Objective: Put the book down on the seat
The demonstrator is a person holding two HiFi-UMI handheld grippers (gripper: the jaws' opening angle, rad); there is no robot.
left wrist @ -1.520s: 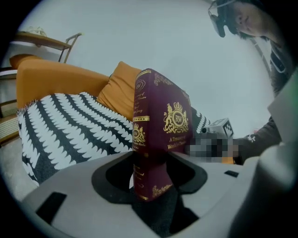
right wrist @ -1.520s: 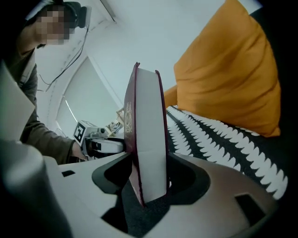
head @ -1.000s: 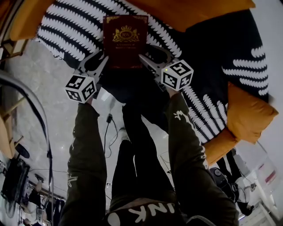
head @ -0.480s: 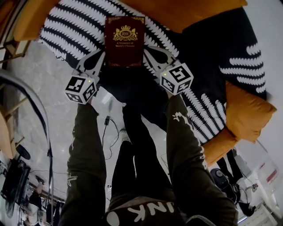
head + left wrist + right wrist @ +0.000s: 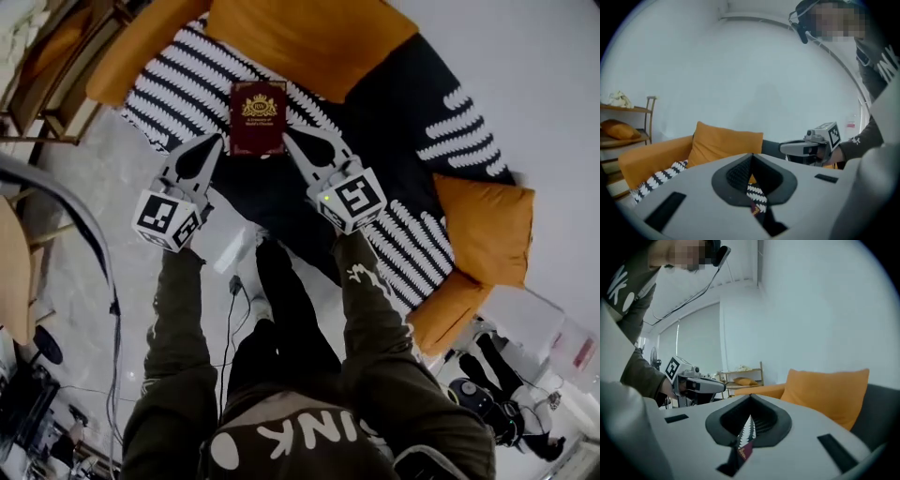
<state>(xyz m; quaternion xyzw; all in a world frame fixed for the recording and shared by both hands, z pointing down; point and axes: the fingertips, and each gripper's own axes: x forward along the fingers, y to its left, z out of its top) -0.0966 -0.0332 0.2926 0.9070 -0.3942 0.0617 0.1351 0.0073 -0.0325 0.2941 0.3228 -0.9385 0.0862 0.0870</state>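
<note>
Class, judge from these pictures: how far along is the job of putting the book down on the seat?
Done: the book lies flat, cover up, on the patterned seat. In hand: nothing; the left hand-held gripper and right hand-held gripper are both shut and empty, either side of the book's near edge in the head view. Left: apparently nothing.

book [image 5: 258, 117] title too small to read, seat [image 5: 394, 103] cut off by top edge

Before me the dark seat [image 5: 401, 105] carried a black-and-white leaf-patterned throw [image 5: 173, 80] — the maroon book [image 5: 258, 117] lay flat on it, an orange cushion [image 5: 309, 37] just behind.
</note>
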